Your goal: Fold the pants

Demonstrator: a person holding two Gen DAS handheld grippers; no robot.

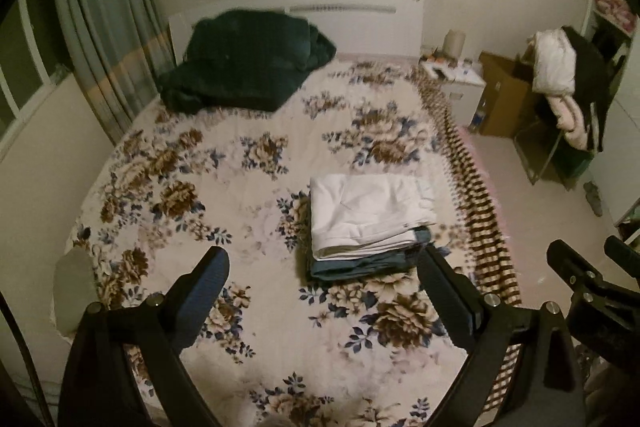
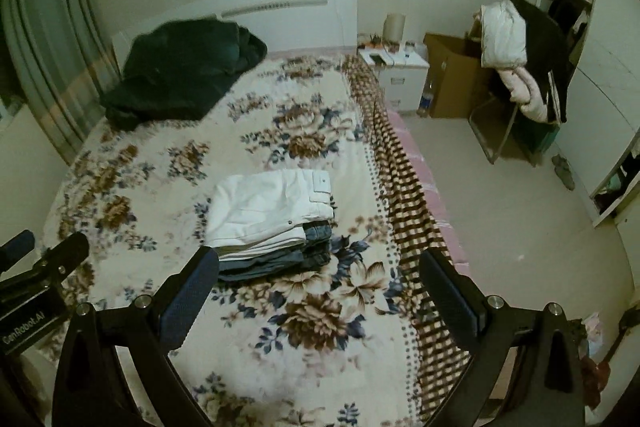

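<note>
Folded white pants (image 1: 370, 211) (image 2: 272, 209) lie on top of a folded stack of blue jeans (image 1: 360, 263) (image 2: 280, 259) on the floral bedspread (image 1: 240, 187) (image 2: 312, 307). My left gripper (image 1: 324, 267) is open, held above the bed just short of the stack, nothing between its fingers. My right gripper (image 2: 320, 267) is open too, with its left finger (image 2: 192, 291) near the stack's front corner. Each gripper shows at the edge of the other's view: the right gripper (image 1: 588, 263), the left gripper (image 2: 48, 247).
A dark green blanket (image 1: 244, 67) (image 2: 180, 75) is heaped by the headboard. Right of the bed stand a white nightstand (image 2: 400, 67), a cardboard box (image 2: 452, 75) and a chair piled with clothes (image 2: 520, 59). Curtains (image 1: 100, 27) hang on the left.
</note>
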